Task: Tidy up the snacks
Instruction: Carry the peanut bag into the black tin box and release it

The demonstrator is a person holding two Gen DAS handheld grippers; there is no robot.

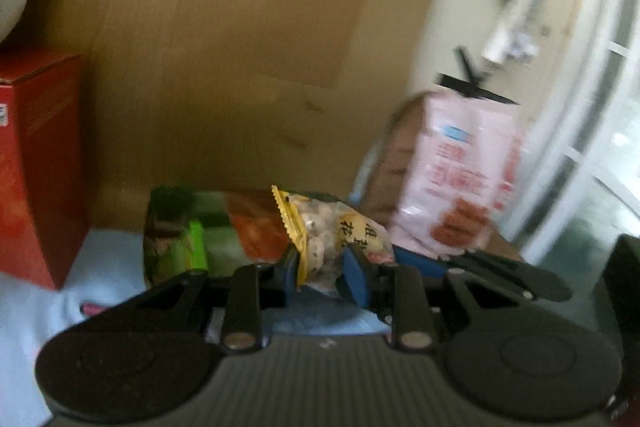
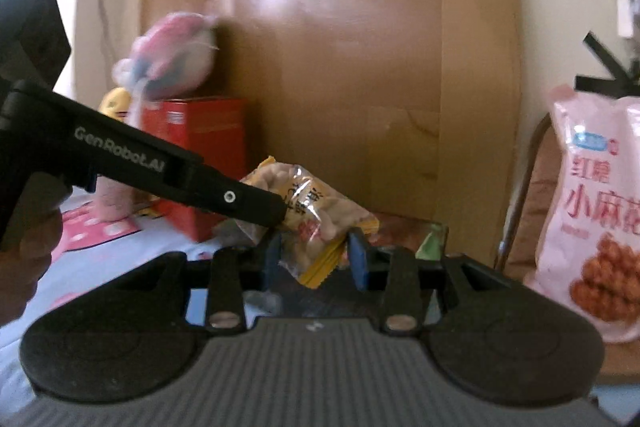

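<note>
Both my grippers pinch one peanut packet (image 1: 340,239), left gripper (image 1: 326,275) clamped tight, right gripper (image 2: 316,259) half-closed on other end; packet held clear of red box (image 2: 200,155) for sorting.

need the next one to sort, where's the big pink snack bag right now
The pink snack bag stands at the far right of both wrist views, leaning on a chair beside the cardboard box.

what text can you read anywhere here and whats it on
"GenRobot.AI": side of the left gripper
"红糖", then "小麻花", last character cut off: pink bag
Black characters on the peanut packet: blurred, unreadable
Label on the red box: too small to read
</note>
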